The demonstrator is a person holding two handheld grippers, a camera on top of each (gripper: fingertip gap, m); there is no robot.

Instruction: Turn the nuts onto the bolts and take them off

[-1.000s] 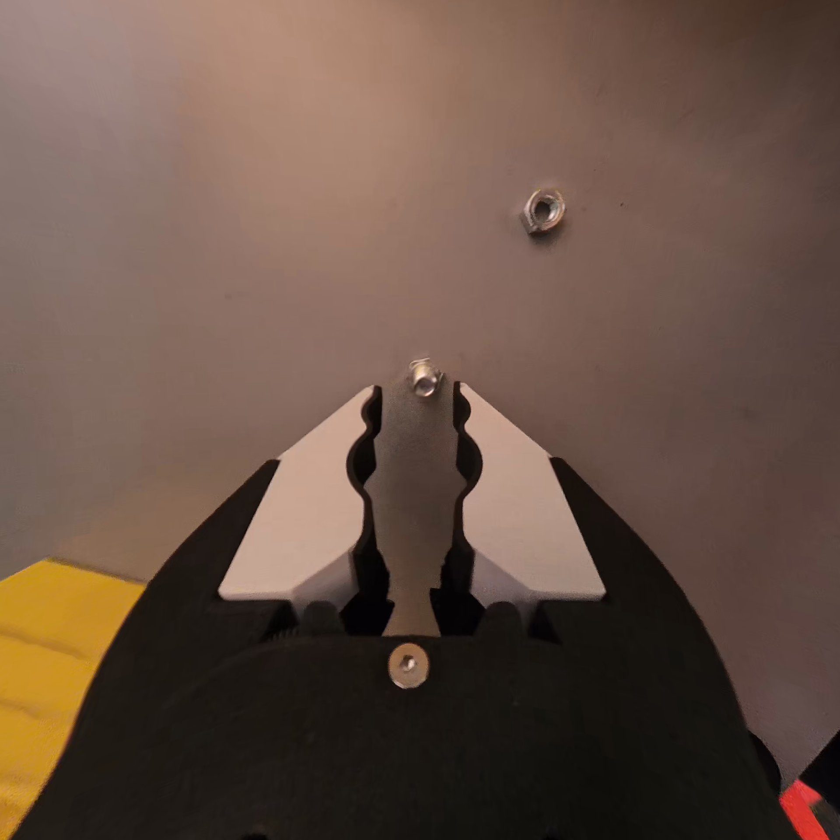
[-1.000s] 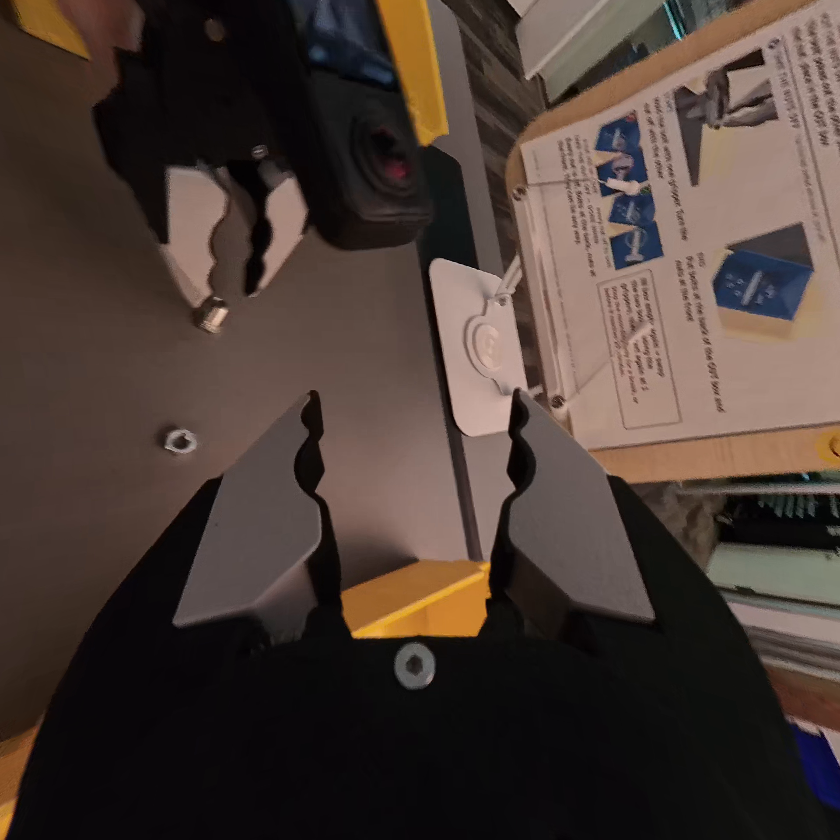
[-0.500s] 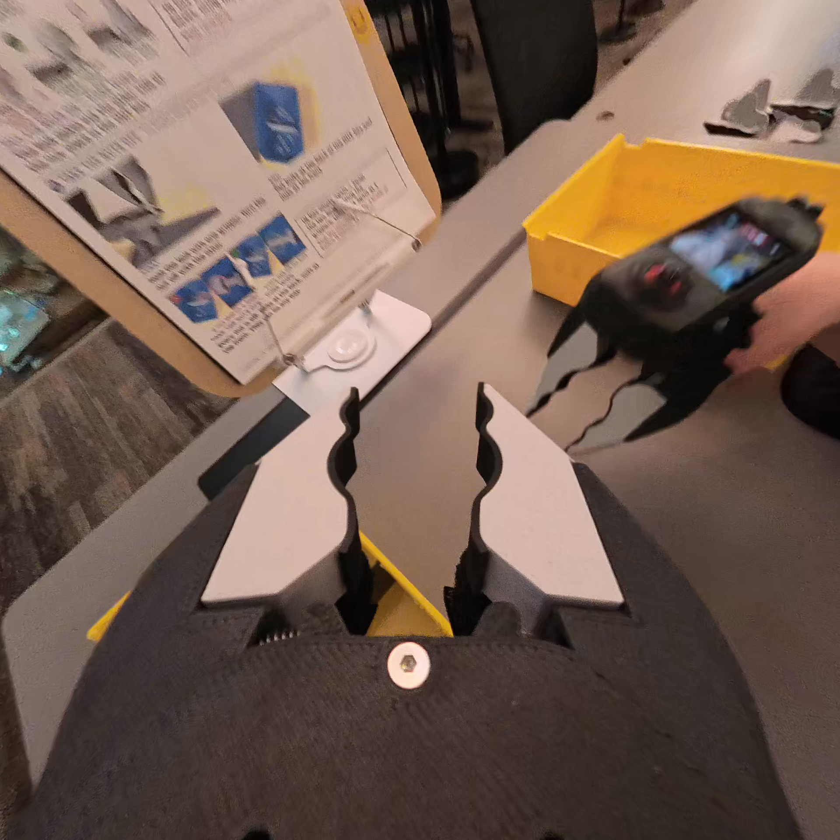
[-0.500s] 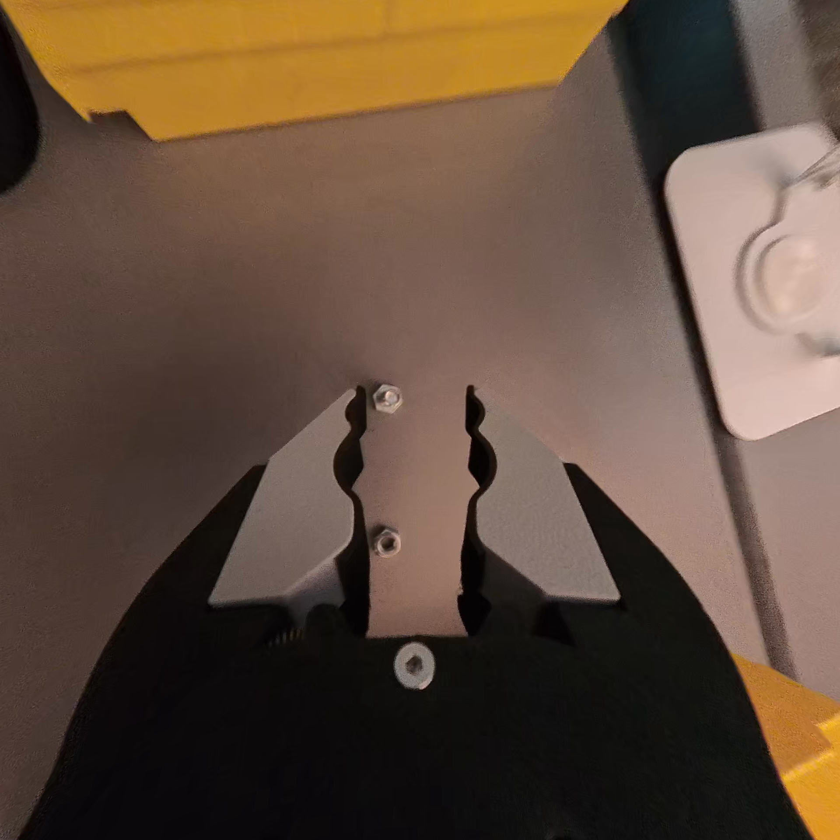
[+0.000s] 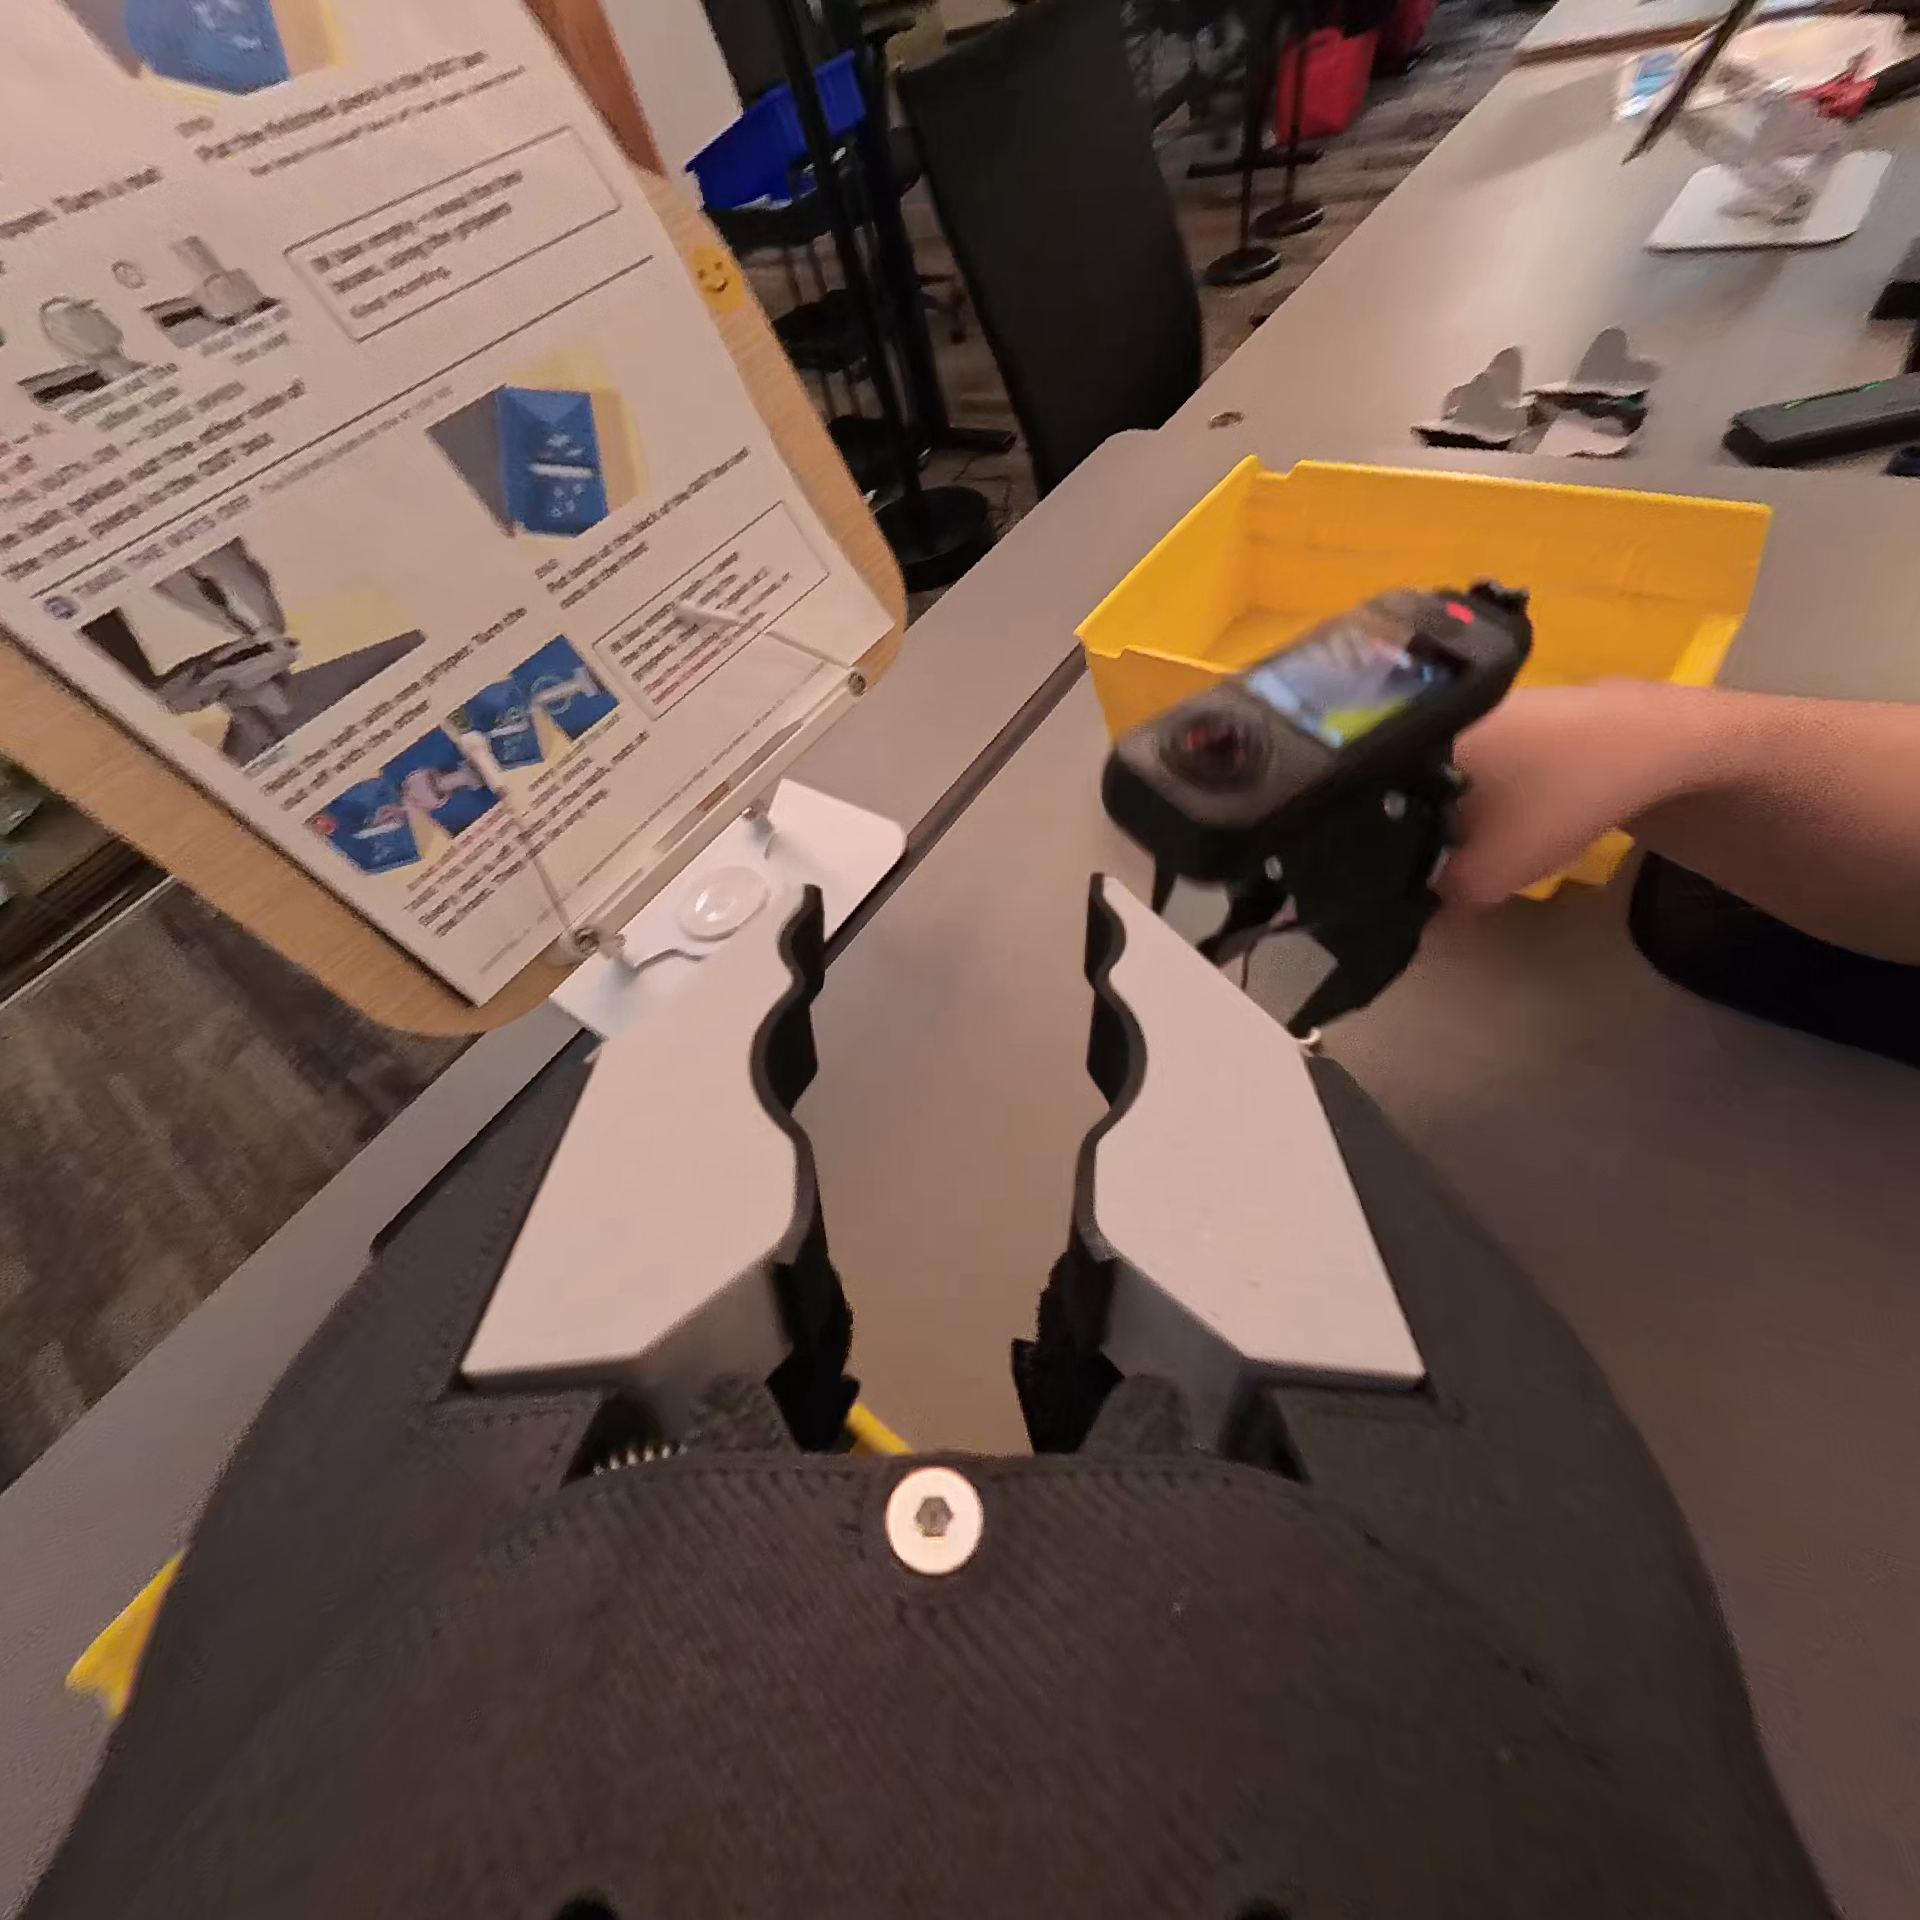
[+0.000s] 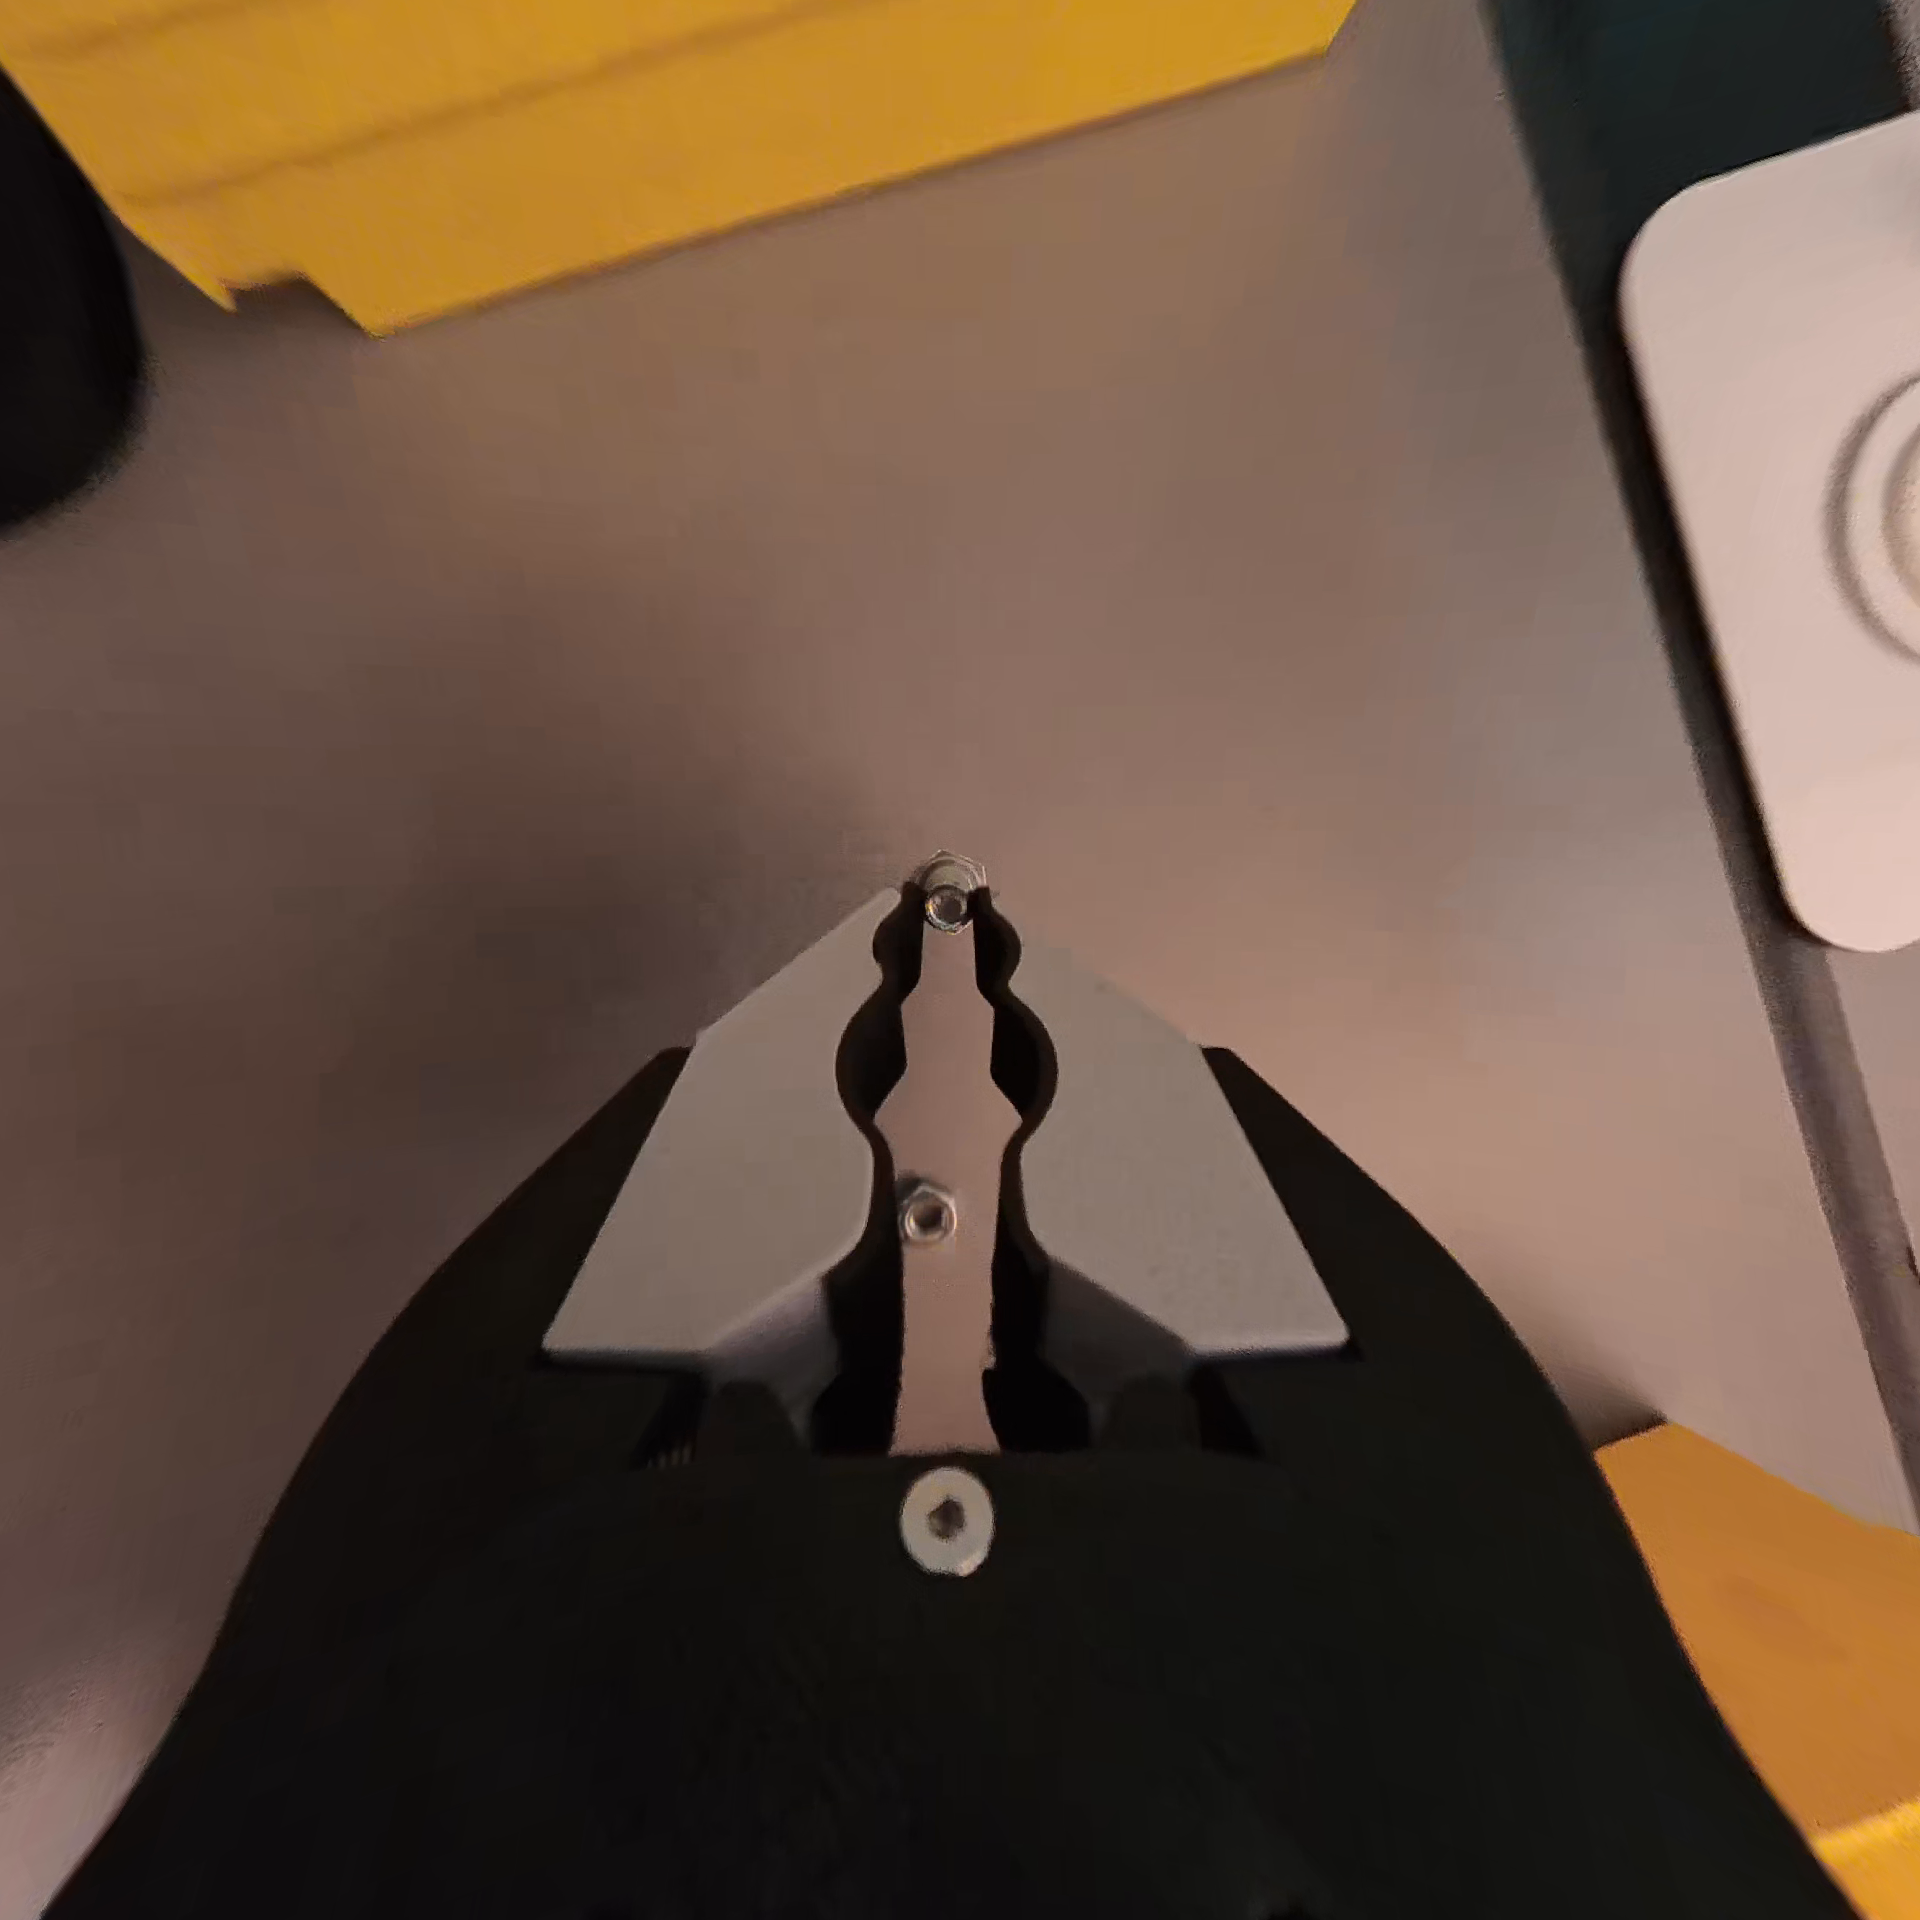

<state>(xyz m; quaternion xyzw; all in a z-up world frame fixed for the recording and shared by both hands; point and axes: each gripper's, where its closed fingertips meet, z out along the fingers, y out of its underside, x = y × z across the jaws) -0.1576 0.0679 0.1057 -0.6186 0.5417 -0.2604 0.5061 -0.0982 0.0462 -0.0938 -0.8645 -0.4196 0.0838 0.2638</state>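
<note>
In the right wrist view my right gripper (image 6: 950,902) points down at the grey table (image 6: 623,675), with its tips shut on a small silver bolt (image 6: 948,906) that stands on the table. A loose silver nut (image 6: 925,1218) lies on the table and shows through the gap between the fingers. My left gripper (image 5: 954,904) is open and empty, held above the table. The left wrist view shows the right gripper (image 5: 1299,966) farther off, held by a hand (image 5: 1548,800), tips down on the table.
A yellow bin (image 5: 1455,551) stands behind the right gripper and shows at the top of the right wrist view (image 6: 675,135). An instruction board (image 5: 416,468) on a white base (image 5: 800,862) stands at the table's left edge. Another yellow bin (image 6: 1766,1579) is at the lower right.
My left gripper let go of the bolt, opened and swung up away from the table. My right gripper moved over the bolt and closed on it.
</note>
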